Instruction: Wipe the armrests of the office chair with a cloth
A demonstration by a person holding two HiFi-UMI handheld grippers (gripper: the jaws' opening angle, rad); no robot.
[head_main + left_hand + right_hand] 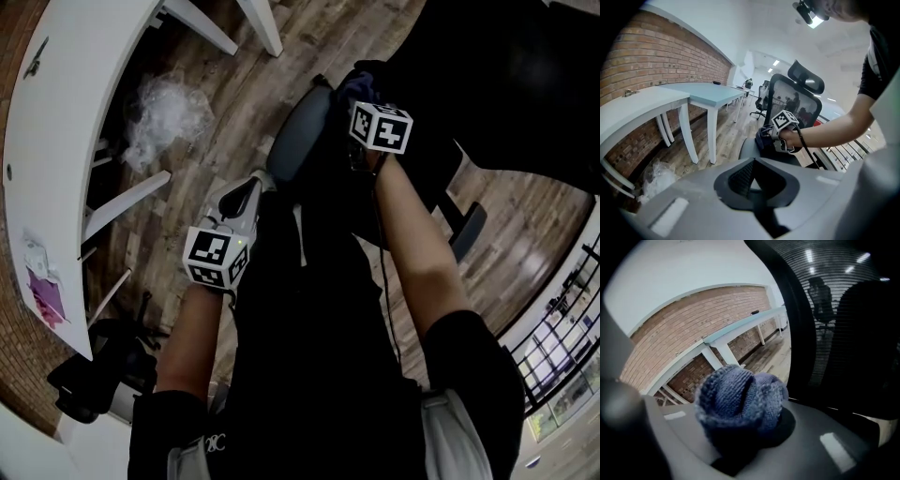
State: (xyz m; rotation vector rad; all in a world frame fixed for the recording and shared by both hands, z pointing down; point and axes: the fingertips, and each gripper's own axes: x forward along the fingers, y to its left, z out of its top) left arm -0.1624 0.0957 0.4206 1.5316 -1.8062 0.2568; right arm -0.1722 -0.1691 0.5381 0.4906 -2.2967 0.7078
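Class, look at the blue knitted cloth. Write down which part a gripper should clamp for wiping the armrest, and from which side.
Clamp the gathered folds at the back of the cloth, coming from behind, as the right gripper holds it. Bunched this way, a rounded wad sticks out ahead of the jaws, likely letting soft knit, not hard jaw, meet the armrest.

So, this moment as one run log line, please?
right gripper: shut on blue cloth | left gripper: shut, empty | blue cloth by gray armrest

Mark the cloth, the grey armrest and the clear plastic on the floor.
cloth (740, 401): right gripper view, top knitted fold.
armrest (298, 141): head view, middle of the grey pad.
clear plastic (167, 117): head view, crumpled middle.
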